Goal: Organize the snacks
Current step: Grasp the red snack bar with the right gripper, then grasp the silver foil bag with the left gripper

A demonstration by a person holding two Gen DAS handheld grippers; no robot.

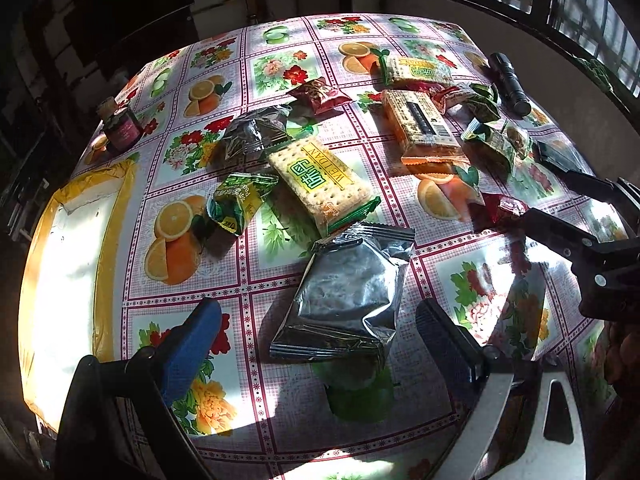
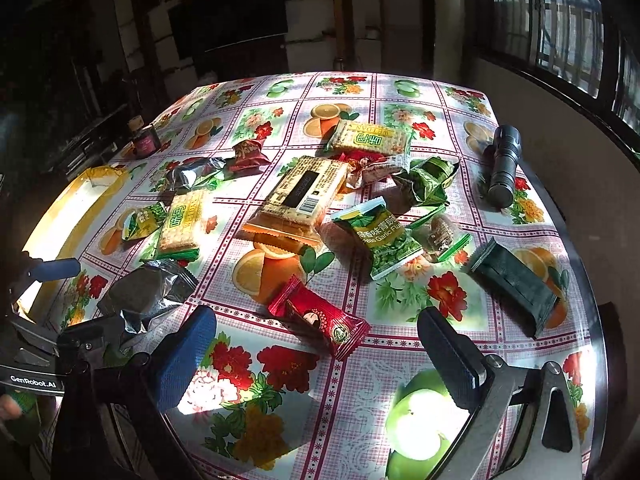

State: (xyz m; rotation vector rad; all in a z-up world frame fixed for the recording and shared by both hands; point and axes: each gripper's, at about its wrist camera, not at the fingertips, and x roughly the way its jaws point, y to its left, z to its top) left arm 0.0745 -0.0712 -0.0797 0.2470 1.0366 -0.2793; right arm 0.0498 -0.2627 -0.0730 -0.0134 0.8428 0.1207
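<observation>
Left wrist view: left gripper (image 1: 316, 344) wide apart, straddling silver packet (image 1: 344, 296), lined up w/ it for pickup; right gripper (image 2: 316, 344) also apart, red packet (image 2: 320, 318) just ahead.

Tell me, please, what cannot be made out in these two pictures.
- Silver foil snack packet: left wrist view shows no label; glare washes it out.
- Small dark jar with cork-coloured lid: label too small in both views.
- Yellow-rimmed tray: interior overexposed by sunlight, and its left side is cut off.
- Black flashlight: its lens end points away.
</observation>
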